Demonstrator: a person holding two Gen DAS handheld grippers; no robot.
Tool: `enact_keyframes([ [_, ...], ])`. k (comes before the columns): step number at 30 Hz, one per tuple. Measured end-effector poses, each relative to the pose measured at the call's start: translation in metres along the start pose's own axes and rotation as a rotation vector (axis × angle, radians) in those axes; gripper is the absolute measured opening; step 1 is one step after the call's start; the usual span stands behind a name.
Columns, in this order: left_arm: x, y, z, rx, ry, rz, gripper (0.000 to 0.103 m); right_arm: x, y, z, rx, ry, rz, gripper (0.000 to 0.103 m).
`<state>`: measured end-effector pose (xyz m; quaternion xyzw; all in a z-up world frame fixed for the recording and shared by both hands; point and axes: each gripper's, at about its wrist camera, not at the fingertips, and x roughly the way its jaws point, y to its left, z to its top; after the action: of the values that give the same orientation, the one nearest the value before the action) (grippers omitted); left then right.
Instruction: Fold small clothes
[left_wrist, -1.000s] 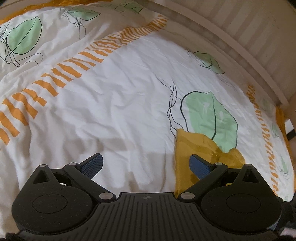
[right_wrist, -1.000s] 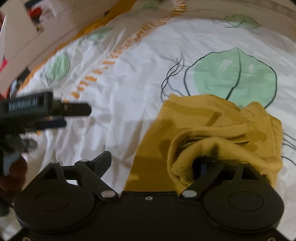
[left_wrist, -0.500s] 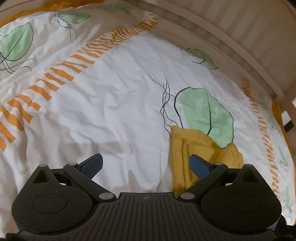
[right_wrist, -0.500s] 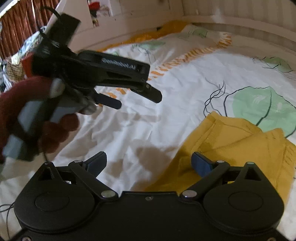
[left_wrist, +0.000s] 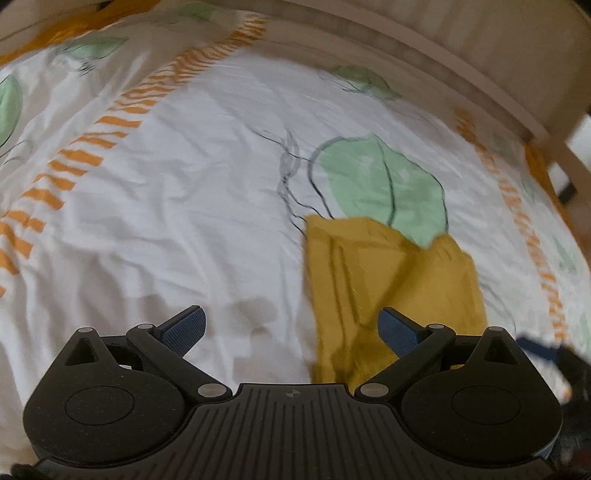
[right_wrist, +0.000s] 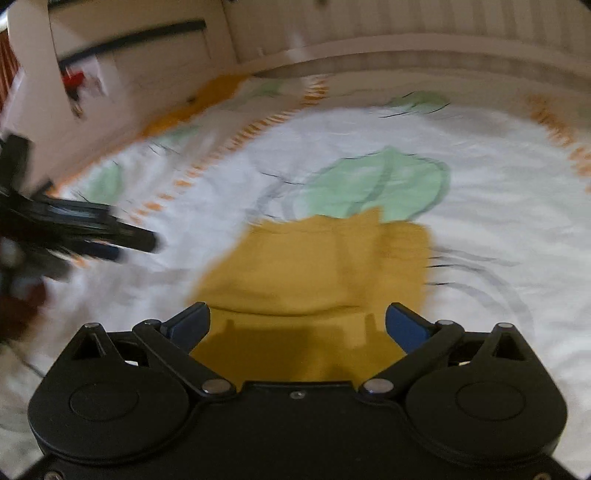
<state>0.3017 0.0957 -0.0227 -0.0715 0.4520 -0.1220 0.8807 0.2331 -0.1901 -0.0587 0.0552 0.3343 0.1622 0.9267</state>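
The yellow garment (left_wrist: 391, 273) lies flat on the bed (left_wrist: 192, 206), over a white sheet printed with green leaves and orange dashes. In the left wrist view it sits right of centre, its far edge overlapping the lower part of a large green leaf (left_wrist: 380, 184), with creases running along its left side. The left claw (left_wrist: 291, 325) has its blue pads wide apart and holds nothing; the left pad (left_wrist: 184, 325) is over bare sheet, while the right pad (left_wrist: 397, 330) is in front of the garment's near part. Whether that pad touches the cloth cannot be told.

In the right wrist view the garment (right_wrist: 317, 266) fills the middle, roughly rectangular, a folded edge crossing it near the claw. The right claw (right_wrist: 297, 325) is also spread wide and empty, its pads flanking the garment's near end, with the claw's shadow falling on the cloth between them. The left claw (right_wrist: 110, 240) shows blurred at the left edge, over bare sheet and apart from the garment. A pale slatted headboard (right_wrist: 406, 37) curves behind the bed. Both views are smeared by motion, so fine detail of the fabric is lost
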Motion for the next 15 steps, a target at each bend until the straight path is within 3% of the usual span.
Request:
enact_keyframes([
  [2,0.002,-0.008,-0.005,0.038,0.014,-0.006,0.101,0.007,-0.005,-0.001,-0.089,0.02,-0.074,0.102],
  [5,0.006,-0.015,-0.009,0.071,0.038,-0.011,0.101,0.022,-0.007,-0.003,-0.19,0.06,-0.12,0.102],
  [15,0.012,-0.01,-0.009,0.05,0.072,0.0,0.101,0.078,-0.007,0.035,-0.259,0.054,-0.093,0.102],
])
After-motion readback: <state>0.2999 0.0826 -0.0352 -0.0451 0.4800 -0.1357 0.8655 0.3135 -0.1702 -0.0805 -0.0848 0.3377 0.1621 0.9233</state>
